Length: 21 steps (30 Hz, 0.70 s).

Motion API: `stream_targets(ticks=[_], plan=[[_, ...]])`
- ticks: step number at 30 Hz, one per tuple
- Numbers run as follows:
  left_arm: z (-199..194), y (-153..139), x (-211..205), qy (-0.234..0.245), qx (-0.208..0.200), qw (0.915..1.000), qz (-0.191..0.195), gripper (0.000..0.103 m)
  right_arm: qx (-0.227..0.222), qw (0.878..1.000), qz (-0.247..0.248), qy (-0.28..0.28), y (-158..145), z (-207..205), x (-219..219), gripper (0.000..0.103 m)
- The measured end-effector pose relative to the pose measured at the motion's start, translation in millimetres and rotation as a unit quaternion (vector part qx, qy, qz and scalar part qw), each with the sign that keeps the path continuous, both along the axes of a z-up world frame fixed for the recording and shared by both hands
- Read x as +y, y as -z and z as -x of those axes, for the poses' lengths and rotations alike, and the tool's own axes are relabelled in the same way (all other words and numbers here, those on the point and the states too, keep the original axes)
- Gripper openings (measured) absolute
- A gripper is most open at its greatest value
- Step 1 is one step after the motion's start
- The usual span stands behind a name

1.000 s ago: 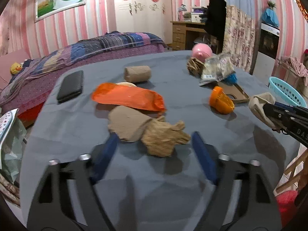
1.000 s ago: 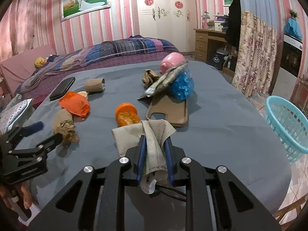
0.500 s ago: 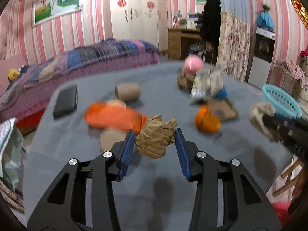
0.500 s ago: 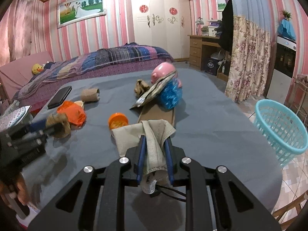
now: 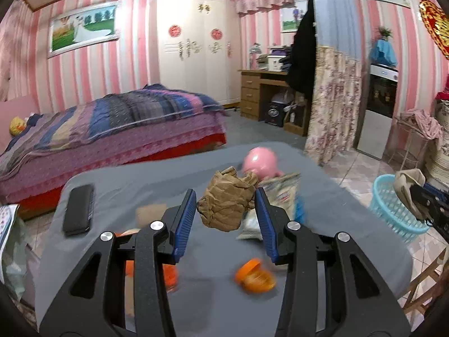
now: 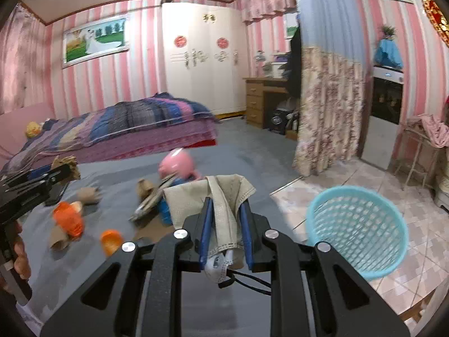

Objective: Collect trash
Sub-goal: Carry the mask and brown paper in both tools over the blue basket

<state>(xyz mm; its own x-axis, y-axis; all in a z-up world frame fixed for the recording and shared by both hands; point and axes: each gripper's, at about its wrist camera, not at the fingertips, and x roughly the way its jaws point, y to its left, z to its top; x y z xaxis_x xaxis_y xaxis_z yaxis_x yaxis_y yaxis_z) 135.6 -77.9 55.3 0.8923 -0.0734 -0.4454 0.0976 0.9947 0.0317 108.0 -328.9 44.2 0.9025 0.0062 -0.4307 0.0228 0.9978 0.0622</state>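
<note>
My left gripper [image 5: 224, 193] is shut on a crumpled brown paper wad [image 5: 226, 205], held up in the air over the grey table [image 5: 213, 255]. My right gripper [image 6: 226, 201] is shut on a beige cloth mask [image 6: 193, 199] that drapes over its blue pads. A light blue mesh basket [image 6: 356, 224] stands on the tiled floor to the right of the table, below and right of the right gripper. In the left wrist view the basket [image 5: 393, 210] sits behind the right gripper [image 5: 421, 196]. The left gripper [image 6: 56, 171] shows at the left edge of the right wrist view.
On the table lie an orange cap [image 5: 254, 276], an orange bag [image 6: 68, 220], a cardboard roll [image 6: 88, 195], a pink piggy bank [image 5: 261, 161], a foil wrapper [image 5: 280, 193] and a black phone [image 5: 78, 209]. A bed stands beyond the table, and a floral curtain hangs to the right.
The left gripper closed on the brown paper wad and lifted it off the table. Both grippers rose and swung right, bringing the basket closer; the right kept its cloth mask.
</note>
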Motion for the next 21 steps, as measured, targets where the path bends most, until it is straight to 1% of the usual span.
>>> stream_targets(ticks=[5, 7, 10, 14, 16, 18, 21], plan=[[-17, -20, -53, 0.043, -0.013, 0.9989, 0.015, 0.042, -0.018, 0.999, -0.013, 0.035, -21, -21, -57, 0.020], [-24, -25, -79, 0.063, -0.016, 0.9977, 0.020, 0.042, -0.022, 0.999, -0.018, 0.047, -22, -23, -73, 0.020], [-34, -31, -119, 0.092, -0.017, 0.9952, 0.027, 0.042, -0.019, 0.997, -0.023, 0.070, -19, -27, -104, 0.020], [-46, -36, -170, 0.127, -0.017, 0.9911, 0.036, 0.042, -0.007, 0.995, -0.013, 0.099, -10, -34, -142, 0.020], [-53, -38, -197, 0.140, -0.016, 0.9891, 0.040, 0.042, -0.002, 0.993, -0.009, 0.114, -5, -32, -156, 0.020], [-61, -37, -219, 0.152, -0.011, 0.9871, 0.048, 0.042, 0.002, 0.992, -0.007, 0.130, -1, -32, -173, 0.020], [-67, -32, -245, 0.171, -0.003, 0.9836, 0.057, 0.042, 0.008, 0.988, -0.019, 0.151, 5, -31, -197, 0.020]])
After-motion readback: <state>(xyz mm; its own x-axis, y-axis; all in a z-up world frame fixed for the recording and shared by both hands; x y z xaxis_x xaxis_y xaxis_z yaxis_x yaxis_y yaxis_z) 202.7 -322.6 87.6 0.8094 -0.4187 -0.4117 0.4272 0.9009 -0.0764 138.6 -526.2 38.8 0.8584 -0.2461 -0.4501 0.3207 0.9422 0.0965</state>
